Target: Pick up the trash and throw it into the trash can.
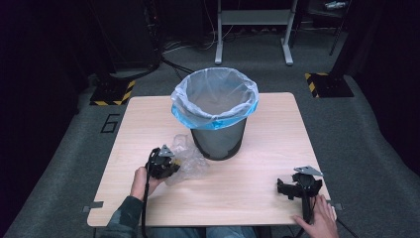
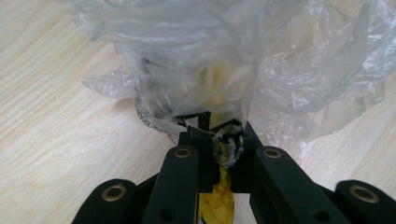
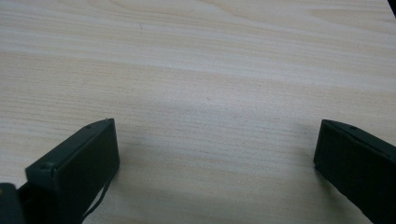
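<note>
Left claw (image 1: 171, 166) is clamped on the clear plastic bag (image 1: 187, 159), which lies crumpled on the table (image 1: 148, 124) just left of the bin's base. In the left gripper view the jaws are pinched together on a bunched fold of the bag (image 2: 224, 70), with film squeezed between the pads and something yellow visible through the plastic and down in the gap between the jaws; can't tell what it is. The rest of the bag billows up and out ahead of the jaws, resting on the wood. Bin (image 1: 218, 134) is dark mesh, upright, mid-table toward the far edge, lined with a translucent bag whose blue-edged rim folds over the top. The crumpled bag looks to be touching or very nearly touching the bin base. Right claw (image 1: 288, 190) sits near the front right corner of the table, well apart from bag and bin, jaws spread wide with nothing between them, just bare table (image 3: 210, 93) in the right gripper view. A hand (image 1: 141, 181) holds the left gripper from behind.
</note>
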`<state>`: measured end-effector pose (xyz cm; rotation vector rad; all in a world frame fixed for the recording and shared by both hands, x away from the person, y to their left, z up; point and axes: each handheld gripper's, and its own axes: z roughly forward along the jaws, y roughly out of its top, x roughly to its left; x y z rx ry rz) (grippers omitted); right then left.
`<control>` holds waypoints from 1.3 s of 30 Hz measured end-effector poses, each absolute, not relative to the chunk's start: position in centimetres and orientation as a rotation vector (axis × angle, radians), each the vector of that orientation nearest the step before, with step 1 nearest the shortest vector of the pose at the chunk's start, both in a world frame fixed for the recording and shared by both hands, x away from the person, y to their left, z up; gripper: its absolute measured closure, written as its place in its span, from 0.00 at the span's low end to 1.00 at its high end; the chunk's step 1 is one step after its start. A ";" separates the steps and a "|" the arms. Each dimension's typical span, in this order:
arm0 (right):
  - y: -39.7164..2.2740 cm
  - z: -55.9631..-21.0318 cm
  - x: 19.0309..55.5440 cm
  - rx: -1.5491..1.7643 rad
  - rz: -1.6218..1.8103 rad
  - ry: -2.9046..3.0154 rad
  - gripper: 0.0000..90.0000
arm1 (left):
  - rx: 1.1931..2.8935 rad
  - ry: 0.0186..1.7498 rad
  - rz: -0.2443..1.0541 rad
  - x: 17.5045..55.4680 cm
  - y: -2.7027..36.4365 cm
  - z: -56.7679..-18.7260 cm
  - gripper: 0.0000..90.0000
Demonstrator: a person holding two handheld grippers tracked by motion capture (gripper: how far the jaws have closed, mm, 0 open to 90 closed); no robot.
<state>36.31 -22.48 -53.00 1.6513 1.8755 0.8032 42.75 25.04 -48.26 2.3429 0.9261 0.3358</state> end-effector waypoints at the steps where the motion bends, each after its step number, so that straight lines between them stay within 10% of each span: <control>1: -22.5 -53.0 36.3 1.652 0.803 1.875 0.00 | 2.343 0.926 0.336 42.8 25.0 -48.3 0.94; 39: -22.0 -53.0 37.4 1.651 0.804 1.876 0.00 | 2.358 0.888 0.409 40.8 24.3 -43.4 0.96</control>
